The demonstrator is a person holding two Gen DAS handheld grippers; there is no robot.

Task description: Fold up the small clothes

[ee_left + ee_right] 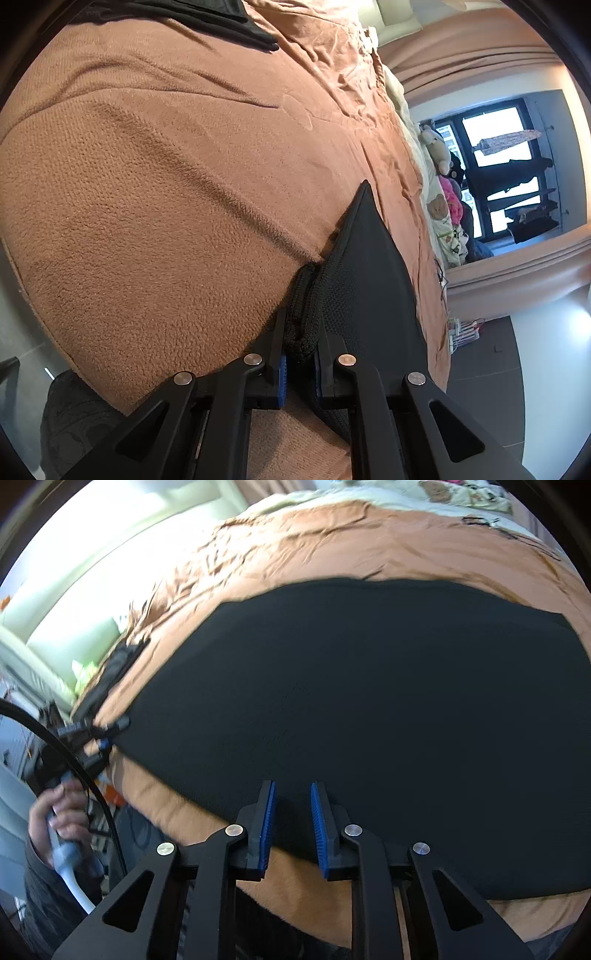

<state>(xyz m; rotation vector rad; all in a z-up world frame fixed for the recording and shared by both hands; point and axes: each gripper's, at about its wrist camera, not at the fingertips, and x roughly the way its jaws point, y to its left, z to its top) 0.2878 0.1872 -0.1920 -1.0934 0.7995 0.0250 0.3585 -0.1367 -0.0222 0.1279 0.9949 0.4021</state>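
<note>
Open ground lies to the left of the left gripper (300,354): a broad stretch of brown fleece blanket (147,192), bare apart from soft creases, reaches to a second dark garment (221,18) at the far edge. To the right, the black garment (365,266) rises as a taut sheet and screens that side; past it the bed edge gives onto clear grey floor (491,354). Soft toys (439,151) and bedding crowd the bed's far end. In the right wrist view, the black garment (369,701) covers the ground ahead of the right gripper (293,805); a strip of blanket (177,812) stays bare at its near left. The person's left hand (61,816) and a black cable (92,775) occupy the left margin.
</note>
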